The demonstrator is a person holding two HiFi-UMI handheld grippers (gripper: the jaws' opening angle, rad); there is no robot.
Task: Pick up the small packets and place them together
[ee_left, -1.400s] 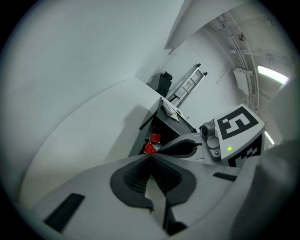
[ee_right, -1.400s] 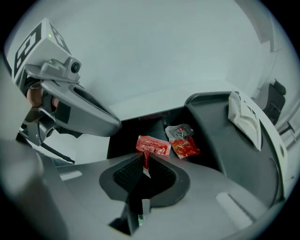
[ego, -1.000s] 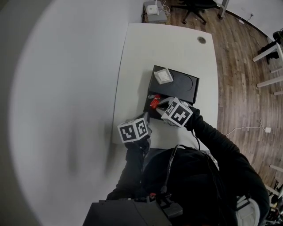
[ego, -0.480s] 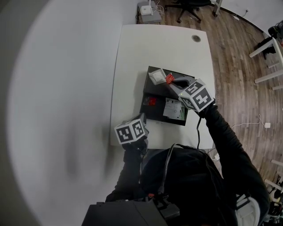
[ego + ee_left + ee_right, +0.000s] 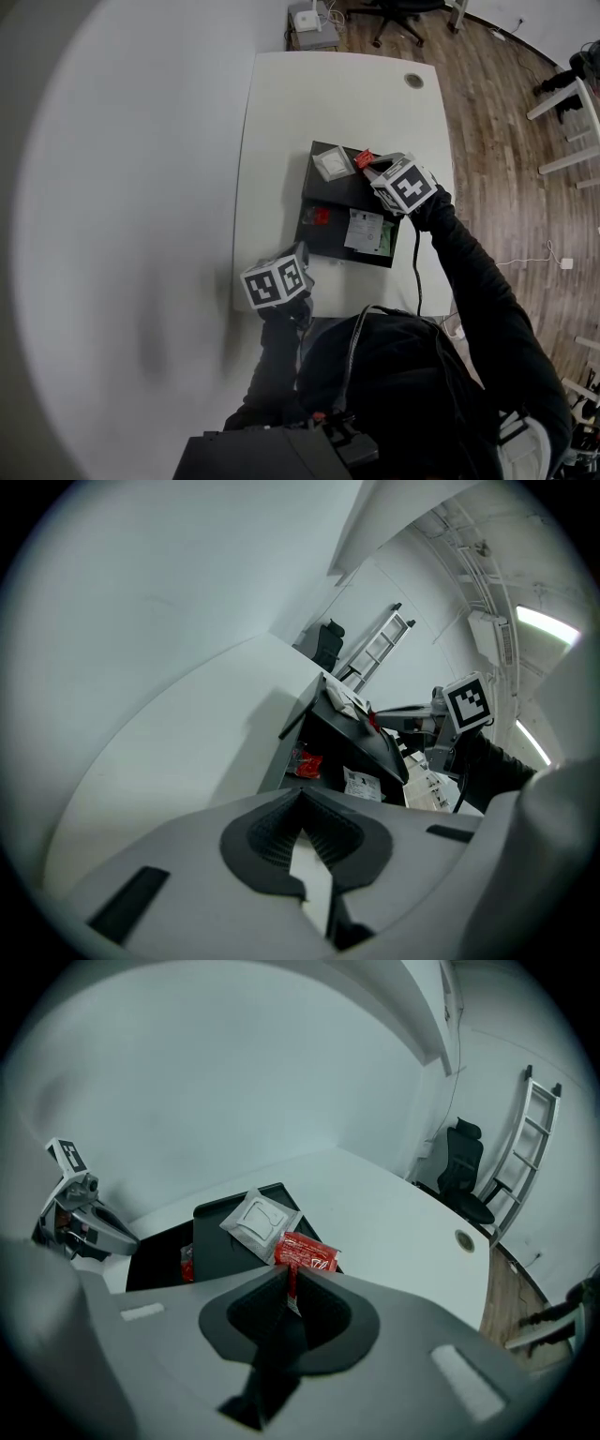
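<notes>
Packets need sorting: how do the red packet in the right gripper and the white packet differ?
The red packet is pinched in the right gripper's jaws; the white packet lies flat on the black box. The red packet is narrower, the white packet squarer. Both are small and flat.

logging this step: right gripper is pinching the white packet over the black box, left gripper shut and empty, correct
Not the white packet: the right gripper view shows the right gripper pinching the red packet; the white one lies on the black box. The left gripper is shut and empty.
</notes>
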